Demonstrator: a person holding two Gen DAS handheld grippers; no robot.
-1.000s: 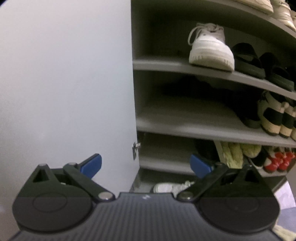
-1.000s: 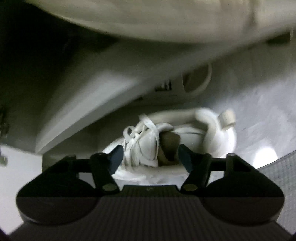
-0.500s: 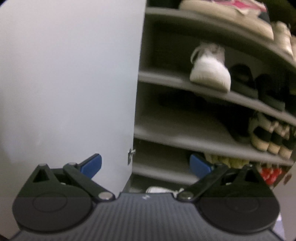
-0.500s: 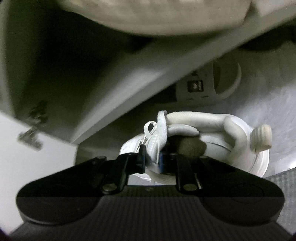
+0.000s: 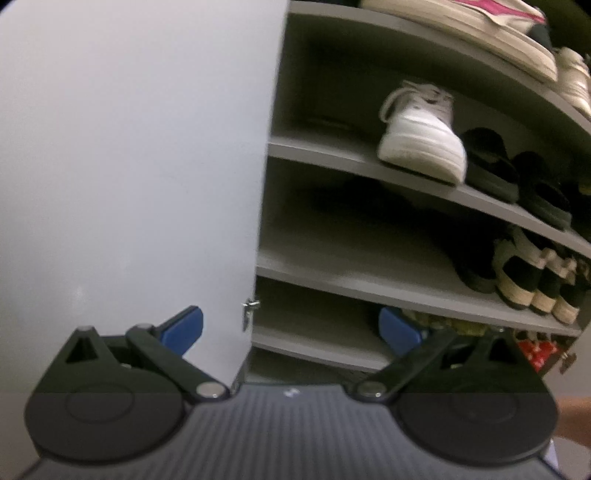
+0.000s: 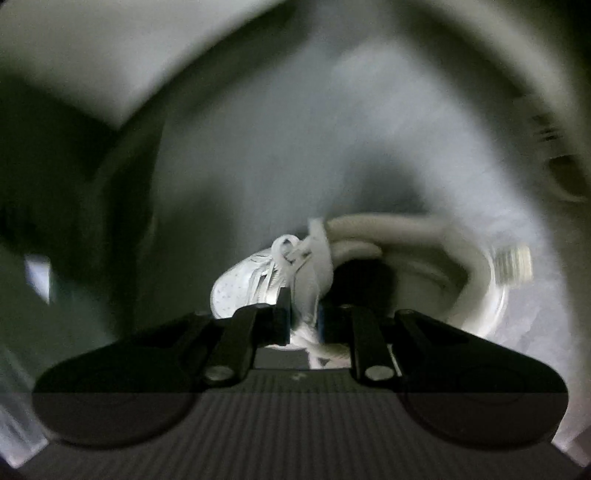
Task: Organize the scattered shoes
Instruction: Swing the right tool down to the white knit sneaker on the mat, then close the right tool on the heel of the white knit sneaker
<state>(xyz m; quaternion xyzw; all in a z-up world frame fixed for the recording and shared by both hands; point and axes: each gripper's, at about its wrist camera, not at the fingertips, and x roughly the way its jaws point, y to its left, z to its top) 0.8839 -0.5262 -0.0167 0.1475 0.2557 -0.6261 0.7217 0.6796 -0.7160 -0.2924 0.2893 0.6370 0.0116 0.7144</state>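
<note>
1. Cabinet (image 5: 369, 258) of grey shelves fills the left wrist view, with a smooth pale door (image 5: 129, 147) open at its left edge.
2. Shelves carry a white sneaker (image 5: 421, 136) beside dark slippers (image 5: 491, 170); striped shoes (image 5: 524, 273) sit one shelf lower, and a pink-and-white shoe (image 5: 461, 18) lies on the top shelf.
3. Left tongs (image 5: 291, 326) stand wide apart in front of the cabinet, blue pads (image 5: 184, 325) bare, holding and touching nothing.
4. White shoe (image 6: 332, 273) lies straight ahead of the right tongs (image 6: 303, 317) in a dim grey space; the surroundings are too blurred to name.
5. Right tongs are pinched tight on the shoe's tongue and laces, with white material squeezed between the dark fingers.
6. Shoe has a padded rounded collar, a perforated toe and a ribbed heel tab (image 6: 513, 266) at the right.
</note>
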